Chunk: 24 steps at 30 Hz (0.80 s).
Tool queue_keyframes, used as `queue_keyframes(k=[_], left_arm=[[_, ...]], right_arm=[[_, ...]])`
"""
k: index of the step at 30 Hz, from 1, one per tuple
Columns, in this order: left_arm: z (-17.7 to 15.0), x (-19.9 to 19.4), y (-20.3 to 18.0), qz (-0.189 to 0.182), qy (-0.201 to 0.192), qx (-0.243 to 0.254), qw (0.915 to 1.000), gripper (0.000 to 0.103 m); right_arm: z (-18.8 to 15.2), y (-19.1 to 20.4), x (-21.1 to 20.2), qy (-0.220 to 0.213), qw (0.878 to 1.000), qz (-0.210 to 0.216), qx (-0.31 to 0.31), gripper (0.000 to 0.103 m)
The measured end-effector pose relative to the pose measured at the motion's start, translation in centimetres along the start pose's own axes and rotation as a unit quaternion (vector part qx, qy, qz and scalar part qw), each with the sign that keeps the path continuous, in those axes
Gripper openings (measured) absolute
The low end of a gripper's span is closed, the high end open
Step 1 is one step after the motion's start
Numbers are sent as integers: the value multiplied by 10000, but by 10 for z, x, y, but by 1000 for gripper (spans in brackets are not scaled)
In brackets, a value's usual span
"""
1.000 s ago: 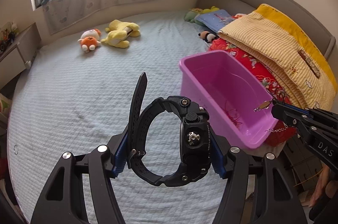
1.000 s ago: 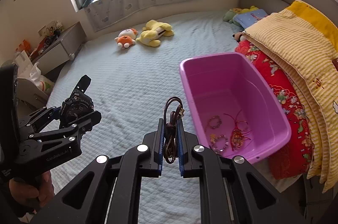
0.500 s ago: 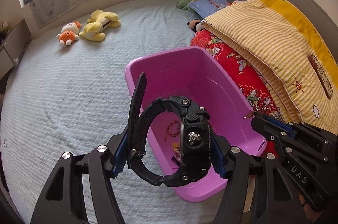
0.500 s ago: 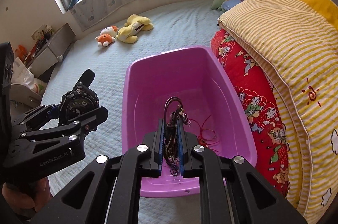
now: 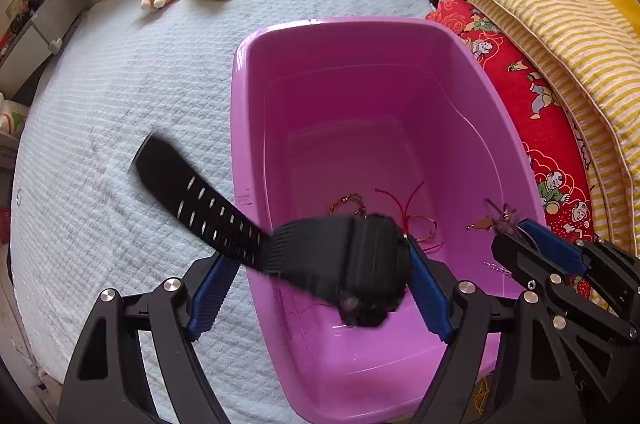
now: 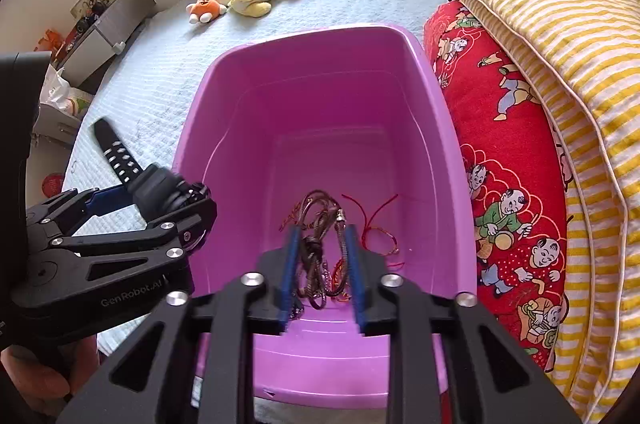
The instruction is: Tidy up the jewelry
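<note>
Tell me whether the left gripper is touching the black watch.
Cannot tell. Left wrist view: left gripper jaws stand wide, but the motion-blurred watch overlaps both blue pads.

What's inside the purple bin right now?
On the purple bin's floor lie red string bracelets and a beaded one. The watch and brown cord cover what lies beneath them.

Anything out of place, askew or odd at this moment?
Yes. The black watch sits crooked and blurred between the open left gripper pads, its strap sticking out over the pink bin rim onto the bedspread. The brown cord necklace hangs loose in the right gripper.
</note>
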<state>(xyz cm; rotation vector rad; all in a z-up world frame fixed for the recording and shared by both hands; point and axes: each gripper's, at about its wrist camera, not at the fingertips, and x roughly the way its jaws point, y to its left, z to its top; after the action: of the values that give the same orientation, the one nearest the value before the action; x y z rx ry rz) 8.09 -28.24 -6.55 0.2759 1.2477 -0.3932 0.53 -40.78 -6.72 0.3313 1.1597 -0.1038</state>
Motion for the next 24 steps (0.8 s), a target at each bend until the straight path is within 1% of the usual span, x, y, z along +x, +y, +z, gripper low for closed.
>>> queue_keyframes(k=[1, 4, 6, 8, 11, 17, 24], left_arm=[[0, 1, -1, 34, 40, -17, 10000, 78], [0, -5, -3, 164, -63, -57, 9998, 80], [3, -8, -3, 201, -80, -94, 9997, 84], [4, -11, -1, 196, -56, -174, 9996, 87], [5, -16, 0, 152, -18, -242, 9996, 90], [5, -30, 0, 180, 1, -298, 9994, 92], [2, -43, 3, 190, 11, -422, 9989, 94]], right_arm=[[1, -2, 1, 2, 10000, 12, -14, 43], [3, -5, 1, 81, 9999, 21, -59, 47], [4, -8, -2, 108, 9999, 39, -24, 49], [6, -12, -4, 157, 9998, 59, 45, 55], [7, -15, -7, 236, 9996, 82, 132, 58], [8, -15, -19, 371, 9991, 28, 184, 64], [4, -14, -26, 603, 9978, -46, 281, 66]])
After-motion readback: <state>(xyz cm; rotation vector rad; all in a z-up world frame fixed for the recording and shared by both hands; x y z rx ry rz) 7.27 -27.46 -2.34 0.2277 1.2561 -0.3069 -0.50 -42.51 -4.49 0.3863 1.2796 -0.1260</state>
